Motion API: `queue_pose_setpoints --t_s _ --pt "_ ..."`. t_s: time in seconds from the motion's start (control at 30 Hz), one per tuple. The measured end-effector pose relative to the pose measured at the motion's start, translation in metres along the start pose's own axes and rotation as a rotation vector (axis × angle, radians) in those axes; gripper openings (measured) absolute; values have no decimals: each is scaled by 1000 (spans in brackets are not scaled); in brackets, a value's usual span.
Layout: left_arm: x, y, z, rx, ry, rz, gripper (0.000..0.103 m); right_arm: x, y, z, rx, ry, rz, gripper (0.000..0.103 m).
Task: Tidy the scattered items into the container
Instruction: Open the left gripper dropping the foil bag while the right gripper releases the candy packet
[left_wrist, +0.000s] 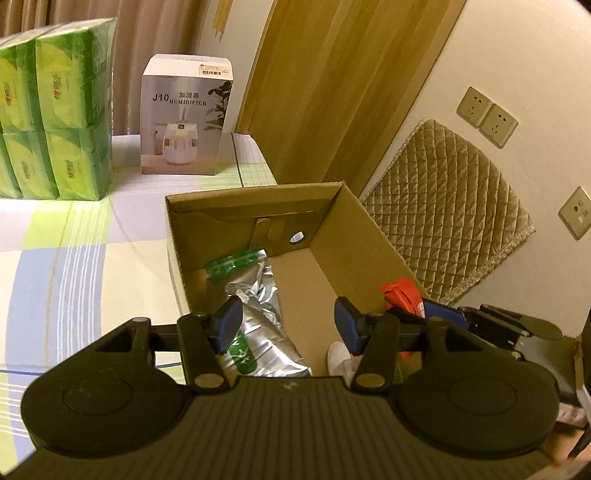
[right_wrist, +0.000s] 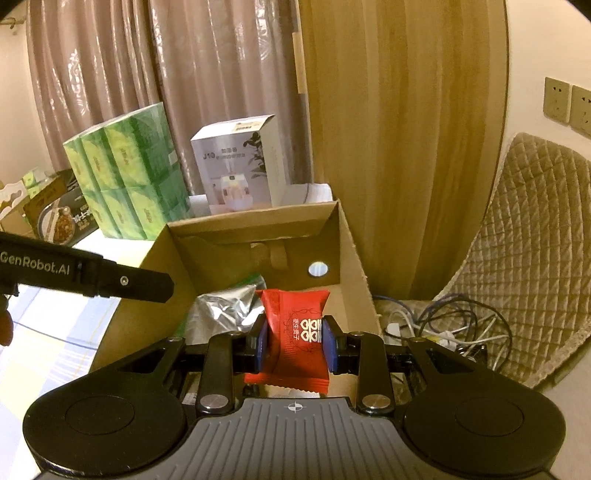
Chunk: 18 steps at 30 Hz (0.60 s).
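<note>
A red snack packet (right_wrist: 293, 334) printed with white double-happiness characters is clamped between the blue pads of the right gripper (right_wrist: 294, 341), held above the near right part of an open cardboard box (right_wrist: 354, 258). The same packet shows in the left wrist view as a red shape (left_wrist: 400, 295) at the box's right wall. Inside the box lies a crumpled silver foil pouch (left_wrist: 262, 321) with green printing, its far end touching a green-topped item (left_wrist: 231, 264) against the far wall; beside the pouch near the front sits something white (left_wrist: 338, 358), too hidden by the gripper to identify. The far wall carries a folded tab and a round hole (right_wrist: 318, 268).

The left gripper (left_wrist: 288, 326) hangs over the box's near end with its jaws spread wide and nothing between them; from the right wrist view its black finger (right_wrist: 110, 282) reaches in from the left over the box's left wall.

The box rests on a plaid sheet (left_wrist: 74, 258) in pale green, blue and white. Beyond it stand a stacked pack of green tissue packets (left_wrist: 55, 129) and a white humidifier box (left_wrist: 184, 118), in front of a brown curtain (right_wrist: 147, 74). A wooden panel (right_wrist: 388, 129) rises to the right of the box, with a quilted beige cushion (right_wrist: 535, 240) leaning on the wall, tangled cables (right_wrist: 443, 328) at its foot and wall sockets (left_wrist: 487, 116) above.
</note>
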<state>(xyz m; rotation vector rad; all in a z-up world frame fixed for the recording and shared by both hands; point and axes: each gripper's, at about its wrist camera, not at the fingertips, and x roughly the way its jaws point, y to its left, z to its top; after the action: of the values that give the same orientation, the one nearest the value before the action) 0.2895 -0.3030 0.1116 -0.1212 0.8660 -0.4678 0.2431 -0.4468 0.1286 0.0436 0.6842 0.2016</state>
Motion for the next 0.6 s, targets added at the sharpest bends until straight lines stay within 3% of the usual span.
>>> queue_pose_setpoints --t_s 0.6 --pt "-11 12 -9 9 0 21 49 -1 13 14 12 -18 21 28"
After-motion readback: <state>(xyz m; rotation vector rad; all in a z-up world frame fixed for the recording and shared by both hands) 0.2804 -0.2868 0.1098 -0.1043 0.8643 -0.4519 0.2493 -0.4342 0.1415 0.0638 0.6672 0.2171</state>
